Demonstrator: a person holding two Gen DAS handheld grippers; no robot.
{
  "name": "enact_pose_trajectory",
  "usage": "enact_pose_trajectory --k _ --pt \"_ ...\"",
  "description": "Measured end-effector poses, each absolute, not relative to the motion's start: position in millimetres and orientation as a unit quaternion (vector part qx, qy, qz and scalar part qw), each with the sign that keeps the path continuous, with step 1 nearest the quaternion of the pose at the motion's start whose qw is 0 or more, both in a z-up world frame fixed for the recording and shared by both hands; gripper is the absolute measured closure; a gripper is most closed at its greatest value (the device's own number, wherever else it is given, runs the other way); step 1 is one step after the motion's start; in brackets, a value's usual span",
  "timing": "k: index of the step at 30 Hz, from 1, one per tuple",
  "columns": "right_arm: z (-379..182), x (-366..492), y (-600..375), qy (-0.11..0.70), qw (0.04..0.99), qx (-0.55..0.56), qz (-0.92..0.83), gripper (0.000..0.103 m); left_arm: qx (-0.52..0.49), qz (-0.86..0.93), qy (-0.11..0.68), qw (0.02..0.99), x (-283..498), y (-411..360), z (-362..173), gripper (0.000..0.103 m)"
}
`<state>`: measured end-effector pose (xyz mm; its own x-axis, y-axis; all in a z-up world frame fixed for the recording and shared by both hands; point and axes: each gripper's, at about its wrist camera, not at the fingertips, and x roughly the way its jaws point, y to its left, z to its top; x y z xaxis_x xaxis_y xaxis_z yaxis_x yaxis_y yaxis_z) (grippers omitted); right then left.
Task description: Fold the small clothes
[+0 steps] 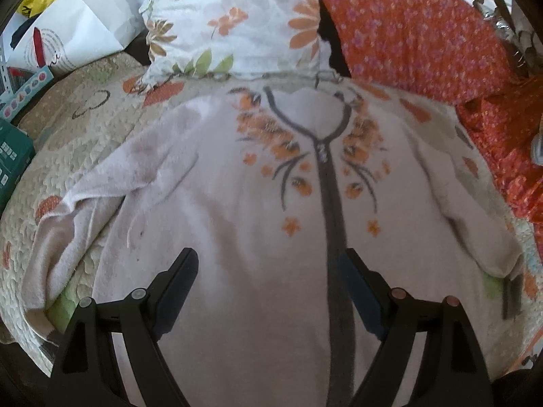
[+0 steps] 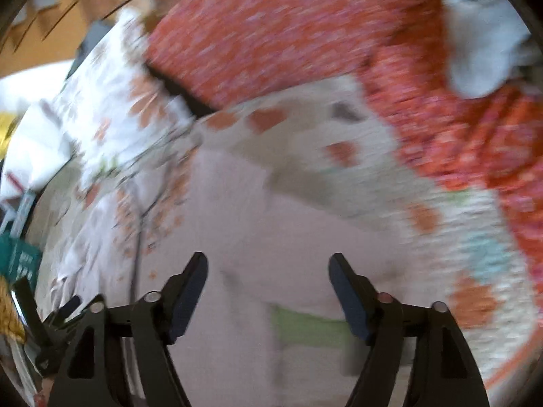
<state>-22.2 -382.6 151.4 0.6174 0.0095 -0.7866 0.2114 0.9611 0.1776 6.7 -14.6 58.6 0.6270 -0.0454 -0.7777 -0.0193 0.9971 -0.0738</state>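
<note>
A quilted bed cover lies under everything, and on it, directly below and ahead of both tongs, a pale pink cardigan is spread flat with its sleeves out to either side. Beyond it sit a floral pillow and an orange cushion. The left tongs and right tongs both gape wide, gripping nothing.
</note>
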Motion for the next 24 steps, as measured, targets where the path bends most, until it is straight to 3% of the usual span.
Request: enact_pose_trajectory --k 4,8,14,15,17,20,24 --pt "130 -50 -419 0.48 0.863 0.12 -0.105 0.019 -0.04 -0.006 0.429 0.903 3 -12 61 0.019" --pt "63 -71 -435 0.534 0.813 0.203 -0.113 0.019 -0.054 -0.002 0.436 0.898 1 -2 58 0.019" --pt "15 -72 -443 0.505 0.815 0.198 -0.205 0.023 -0.069 0.01 0.441 0.895 -1 11 55 0.019" --pt "17 -70 -439 0.489 0.827 0.189 -0.202 0.031 -0.074 0.012 0.442 0.894 -1 14 55 0.019" --pt "18 -64 -432 0.493 0.835 0.19 -0.153 0.095 -0.081 0.015 0.442 0.893 0 19 55 0.019" --pt "37 -66 -436 0.474 0.848 0.206 -0.123 0.095 -0.098 0.02 0.439 0.893 1 30 60 0.019" --pt "89 -81 -496 0.423 0.86 0.177 -0.225 0.096 -0.132 0.035 0.427 0.894 3 59 74 0.019"
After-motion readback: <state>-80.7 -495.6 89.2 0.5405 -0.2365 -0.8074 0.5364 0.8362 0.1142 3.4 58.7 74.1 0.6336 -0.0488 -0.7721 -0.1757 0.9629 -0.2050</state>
